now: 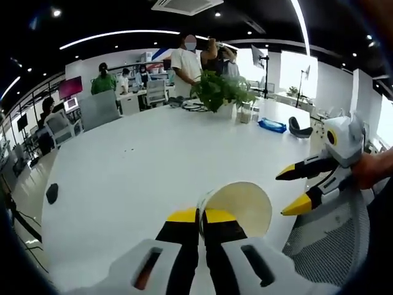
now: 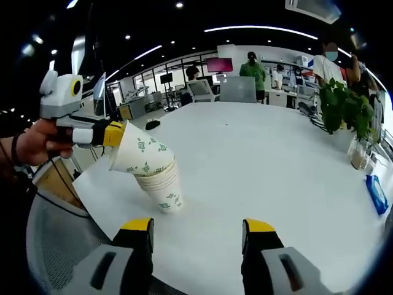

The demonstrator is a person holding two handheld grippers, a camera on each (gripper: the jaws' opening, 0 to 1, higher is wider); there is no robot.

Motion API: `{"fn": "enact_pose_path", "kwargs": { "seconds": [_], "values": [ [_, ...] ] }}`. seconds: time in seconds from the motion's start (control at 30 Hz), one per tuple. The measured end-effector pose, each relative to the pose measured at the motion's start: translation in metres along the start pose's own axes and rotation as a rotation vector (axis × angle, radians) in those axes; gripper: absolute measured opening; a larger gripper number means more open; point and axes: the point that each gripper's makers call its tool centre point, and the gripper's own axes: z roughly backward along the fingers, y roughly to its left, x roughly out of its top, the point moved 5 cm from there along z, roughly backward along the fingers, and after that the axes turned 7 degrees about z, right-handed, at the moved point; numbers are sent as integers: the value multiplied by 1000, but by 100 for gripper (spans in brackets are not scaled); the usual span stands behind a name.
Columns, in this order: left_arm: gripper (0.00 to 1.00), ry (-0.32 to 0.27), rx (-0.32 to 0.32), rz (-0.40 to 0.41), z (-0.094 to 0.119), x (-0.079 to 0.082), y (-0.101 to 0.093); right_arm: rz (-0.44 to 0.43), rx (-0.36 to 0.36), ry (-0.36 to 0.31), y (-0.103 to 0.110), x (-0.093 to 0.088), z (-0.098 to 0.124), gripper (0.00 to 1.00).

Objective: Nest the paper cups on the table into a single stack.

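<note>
1. A paper cup point(image 1: 236, 209) is being gripped at its rim by the left gripper point(image 1: 200, 216); the jaws are being held nearly together w/ the cup wall pinched between them, the cup mouth facing the camera in the left gripper view.
2. In the right gripper view, the same held cup point(image 2: 138, 153) is being held tilted over the top of the cup stack point(image 2: 163, 184), touching it, w/ the left gripper point(image 2: 113, 134) coming in from the left, a hand point(image 2: 37, 142) wrapped round it.
3. The stack is being kept upright, mouths down, on the white table point(image 2: 264, 166), near the table's edge closest to the camera.
4. The right gripper point(image 2: 198, 228) is being held wide open, nothing between the jaws, near the stack but apart from it.
5. In the left gripper view, the right gripper point(image 1: 293, 190) is being seen at the right, jaws spread, empty.
6. A potted plant point(image 1: 220, 92) and a blue item point(image 1: 272, 125) are being seen at the table's far side; people point(image 1: 186, 61) are standing beyond it.
7. A mesh chair point(image 2: 58, 246) is being seen just beside the table edge.
</note>
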Motion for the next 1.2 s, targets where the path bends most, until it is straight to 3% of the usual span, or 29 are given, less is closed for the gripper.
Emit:
{"fn": "enact_pose_path", "kwargs": {
  "seconds": [0.63,1.2],
  "values": [
    [2,42,4,30,-23,0,5,3,1,-11,-1,1,0,59],
    [5,65,10,35,-30,-5,8,9,2,-1,0,-1,0,59]
  ]
}}
